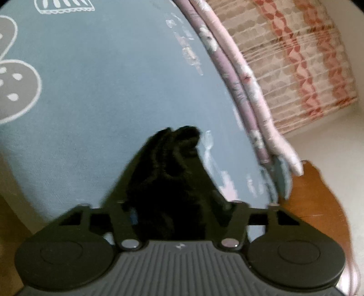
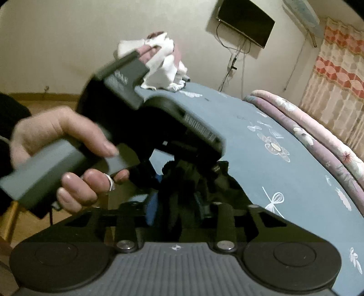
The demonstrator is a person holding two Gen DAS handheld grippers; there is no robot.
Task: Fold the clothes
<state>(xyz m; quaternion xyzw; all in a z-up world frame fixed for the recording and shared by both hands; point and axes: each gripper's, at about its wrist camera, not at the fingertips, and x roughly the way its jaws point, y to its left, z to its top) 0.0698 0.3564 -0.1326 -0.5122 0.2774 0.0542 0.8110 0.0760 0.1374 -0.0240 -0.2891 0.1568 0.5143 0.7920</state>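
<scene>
- My left gripper point(image 1: 179, 139) has its fingers drawn together on a bunch of black garment point(image 1: 168, 173), which fills the gap between them and bulges out past the tips toward 12 o'clock
- My right gripper point(image 2: 182, 179) is pointed at the same dark cloth; black fabric sits between its blue-padded fingers point(image 2: 151, 209), but the view is too dark and blurred for me to tell whether it is clamped or open
- In the right wrist view, the person's hand point(image 2: 66, 154) grips the grey handle of the other gripper at 9 o'clock, a ring on one finger
- The garment hangs just over the blue-grey bedsheet point(image 1: 102, 68), which bears white flower and dragonfly prints
- At 2 o'clock along the sheet's far edge lies a folded quilt point(image 2: 318, 134) in pink and mauve with pale blossoms
- At 12 o'clock in the right wrist view, a heap of white clothes point(image 2: 163, 68) rests on the bed's far end
- Beyond, at 1 o'clock, a dark television point(image 2: 245, 20) hangs on the cream wall
- A curtain point(image 1: 295, 63) with red and beige bands stands at 2 o'clock
</scene>
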